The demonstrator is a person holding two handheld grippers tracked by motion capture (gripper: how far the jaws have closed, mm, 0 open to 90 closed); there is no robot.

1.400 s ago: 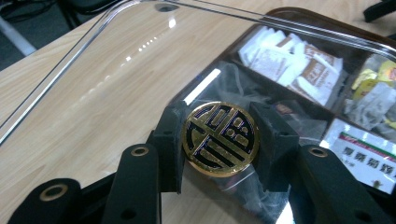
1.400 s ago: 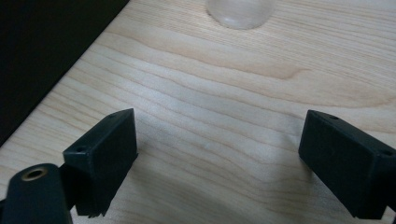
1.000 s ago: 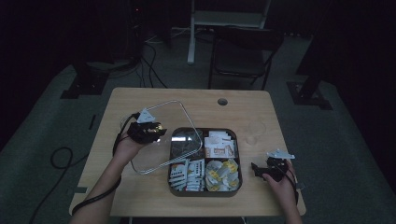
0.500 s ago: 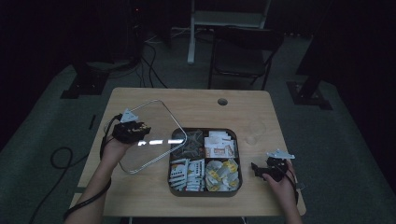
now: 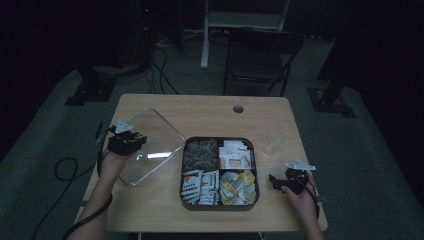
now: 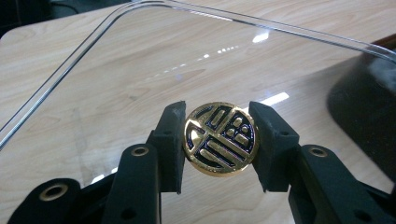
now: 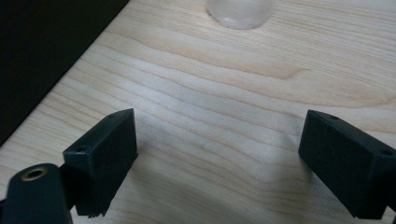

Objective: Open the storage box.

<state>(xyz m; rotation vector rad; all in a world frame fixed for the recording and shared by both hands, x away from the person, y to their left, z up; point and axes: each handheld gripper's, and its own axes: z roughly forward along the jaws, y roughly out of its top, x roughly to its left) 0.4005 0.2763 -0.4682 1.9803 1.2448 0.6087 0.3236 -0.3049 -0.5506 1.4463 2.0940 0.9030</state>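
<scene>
The left gripper [image 6: 218,140] pinches the round gold knob [image 6: 219,139] of the clear lid [image 5: 150,142], its jaws pressed against the knob's two sides. The lid sits tilted just left of the dark tray [image 5: 219,204], one corner touching the tray's rim. The tray's four compartments hold packets. Right of the tray, the right gripper [image 7: 219,154] rests over the bare wooden table [image 7: 233,93], jaws spread wide.

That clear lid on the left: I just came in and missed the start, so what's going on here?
A person works with two hand-held grippers. The left gripper is shut on the round gold knob of the clear lid, holding the lid off to the left of the open divided tray of packets. The right gripper rests open on the table, right of the tray.
</scene>
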